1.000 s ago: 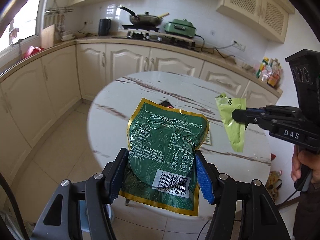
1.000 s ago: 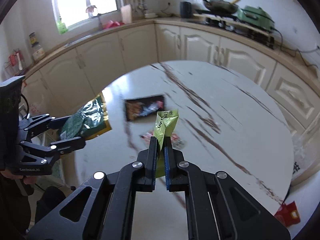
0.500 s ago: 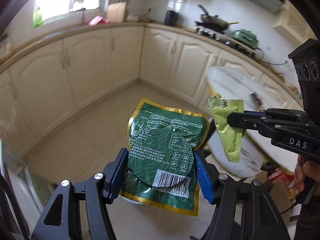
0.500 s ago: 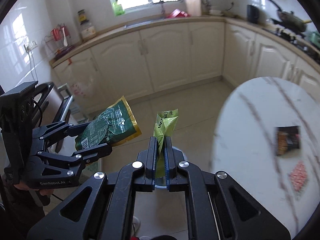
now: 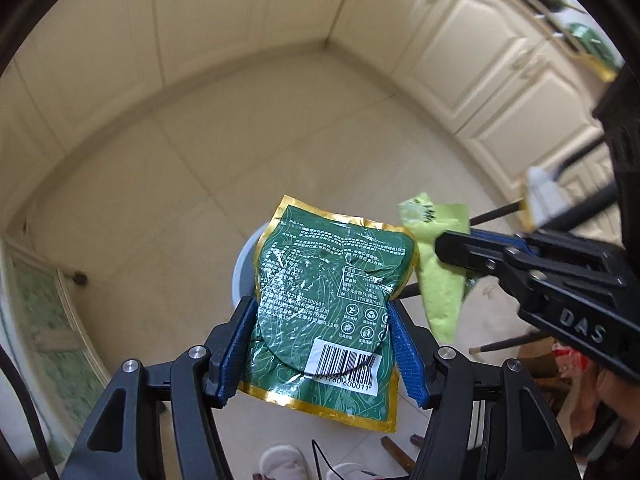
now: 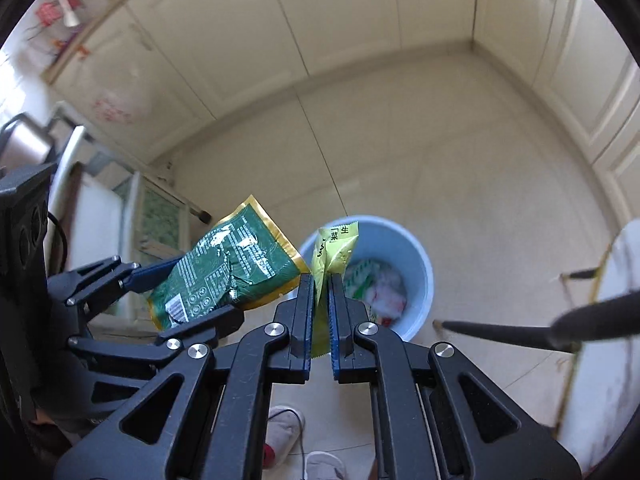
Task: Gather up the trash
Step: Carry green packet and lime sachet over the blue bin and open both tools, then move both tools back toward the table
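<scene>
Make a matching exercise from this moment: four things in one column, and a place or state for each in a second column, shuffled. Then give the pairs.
Things
1. dark green pouch
2. light green wrapper
3. blue bin
4. slippers

Places or states
A. on the tiled floor, with trash already inside
B. pinched between the jaws of the right gripper
C. at the bottom edge of the view, on the floor
D. held across its width by the left gripper

Pairs: 1-D, 2-B, 3-A, 4-C
</scene>
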### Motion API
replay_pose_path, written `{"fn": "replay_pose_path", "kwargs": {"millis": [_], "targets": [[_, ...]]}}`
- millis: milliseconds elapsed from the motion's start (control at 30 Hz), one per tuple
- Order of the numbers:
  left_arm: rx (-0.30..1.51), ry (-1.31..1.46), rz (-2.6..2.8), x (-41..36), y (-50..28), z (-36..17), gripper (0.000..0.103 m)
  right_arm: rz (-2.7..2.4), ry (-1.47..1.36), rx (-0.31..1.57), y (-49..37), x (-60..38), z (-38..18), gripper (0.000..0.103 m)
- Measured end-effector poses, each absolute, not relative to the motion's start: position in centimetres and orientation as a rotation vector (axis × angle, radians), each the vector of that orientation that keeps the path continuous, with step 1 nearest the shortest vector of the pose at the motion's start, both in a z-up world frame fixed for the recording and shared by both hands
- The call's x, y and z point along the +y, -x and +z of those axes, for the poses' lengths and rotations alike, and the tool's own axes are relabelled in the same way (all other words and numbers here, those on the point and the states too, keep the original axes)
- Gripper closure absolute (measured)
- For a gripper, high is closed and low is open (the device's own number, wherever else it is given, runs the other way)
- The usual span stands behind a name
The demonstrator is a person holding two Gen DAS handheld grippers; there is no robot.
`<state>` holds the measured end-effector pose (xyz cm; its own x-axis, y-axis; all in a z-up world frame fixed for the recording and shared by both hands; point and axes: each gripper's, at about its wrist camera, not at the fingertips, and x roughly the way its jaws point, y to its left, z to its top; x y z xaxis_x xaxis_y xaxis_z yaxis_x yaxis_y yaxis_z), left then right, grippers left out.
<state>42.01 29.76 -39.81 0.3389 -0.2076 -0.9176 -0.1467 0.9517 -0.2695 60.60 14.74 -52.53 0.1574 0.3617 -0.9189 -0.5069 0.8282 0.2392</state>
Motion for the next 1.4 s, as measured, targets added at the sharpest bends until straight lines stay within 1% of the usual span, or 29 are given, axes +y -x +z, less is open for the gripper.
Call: {"fn": "replay_pose_path", "kwargs": {"millis": [67, 133, 233, 367, 433, 567, 600, 633, 700, 733, 800, 867, 900, 933, 967, 1033, 1100, 1133, 1167, 1200, 1233, 1300, 1333, 1400], "targets": [[1.264, 0.366, -0.047, 30.3, -43.5, -41.8, 0.043, 0.624, 0.099, 1.309, -61.9, 14.9, -54.8, 0.094], [1.285, 0.394, -0.052, 30.6, -44.8, -43.2, 0.043, 0.617, 0.080, 1.335, -63.0, 14.8, -56.6, 0.087], [1.328, 0.391, -0.040, 30.6, -46.4, -45.0, 0.037, 0.606, 0.056, 1.356, -63.9, 14.5, -58.1, 0.078], [1.354, 0.469, -0.022, 31.3, -48.1, -45.8, 0.029, 0.604, 0.011, 1.373, -64.5, 14.1, -58.9, 0.070], [1.350, 0.477, -0.015, 31.9, -48.9, -45.6, 0.029, 0.608, 0.004, 1.377, -64.3, 13.2, -59.0, 0.064], [1.313, 0.435, 0.027, 31.9, -48.5, -43.2, 0.029, 0.615, -0.013, 1.364, -63.8, 12.7, -58.2, 0.063], [1.297, 0.429, 0.038, 31.4, -47.1, -42.3, 0.029, 0.613, -0.008, 1.357, -63.5, 12.7, -57.7, 0.063], [1.277, 0.414, 0.056, 31.7, -46.5, -41.2, 0.029, 0.610, 0.000, 1.345, -63.1, 12.8, -57.0, 0.061], [1.213, 0.369, 0.098, 31.9, -44.8, -38.3, 0.029, 0.609, 0.013, 1.307, -61.9, 12.8, -54.9, 0.056], [1.183, 0.350, 0.117, 31.0, -43.7, -37.0, 0.029, 0.607, 0.028, 1.277, -61.1, 12.9, -53.4, 0.052], [1.110, 0.322, 0.152, 31.3, -41.5, -33.7, 0.028, 0.593, 0.063, 1.194, -59.2, 13.1, -49.9, 0.047], [1.027, 0.298, 0.177, 31.1, -39.3, -30.2, 0.028, 0.586, 0.091, 1.112, -57.1, 12.9, -46.4, 0.044], [0.979, 0.290, 0.182, 30.9, -38.2, -28.2, 0.027, 0.574, 0.106, 1.058, -55.7, 12.6, -44.2, 0.041], [0.939, 0.282, 0.186, 30.2, -37.4, -26.5, 0.027, 0.569, 0.114, 1.015, -54.6, 12.5, -42.5, 0.034], [0.896, 0.270, 0.188, 29.7, -36.3, -24.7, 0.026, 0.572, 0.119, 0.965, -53.2, 12.2, -40.4, 0.031], [0.814, 0.245, 0.186, 28.0, -33.9, -21.3, 0.023, 0.562, 0.122, 0.876, -50.7, 11.1, -36.7, 0.023], [0.731, 0.218, 0.178, 25.7, -31.2, -18.3, 0.020, 0.563, 0.106, 0.787, -47.8, 9.3, -32.8, 0.020], [0.687, 0.200, 0.176, 24.2, -29.9, -16.6, 0.019, 0.552, 0.101, 0.744, -46.4, 8.4, -31.0, 0.017], [0.653, 0.187, 0.170, 22.7, -28.7, -15.5, 0.017, 0.542, 0.100, 0.713, -45.4, 7.2, -29.4, 0.014], [0.616, 0.174, 0.161, 21.0, -27.3, -14.5, 0.014, 0.534, 0.094, 0.673, -44.0, 6.1, -27.7, 0.008], [0.580, 0.162, 0.152, 19.8, -25.9, -13.4, 0.013, 0.524, 0.089, 0.635, -42.7, 5.2, -26.0, 0.006], [0.507, 0.141, 0.128, 18.4, -23.0, -11.0, 0.011, 0.499, 0.083, 0.562, -40.0, 3.3, -22.9, 0.006], [0.485, 0.128, 0.118, 16.7, -21.7, -10.9, 0.010, 0.480, 0.078, 0.530, -38.5, 2.2, -21.5, 0.003], [0.424, 0.099, 0.095, 15.0, -18.4, -9.2, 0.007, 0.444, 0.070, 0.465, -36.0, 0.0, -18.6, 0.000]]}}
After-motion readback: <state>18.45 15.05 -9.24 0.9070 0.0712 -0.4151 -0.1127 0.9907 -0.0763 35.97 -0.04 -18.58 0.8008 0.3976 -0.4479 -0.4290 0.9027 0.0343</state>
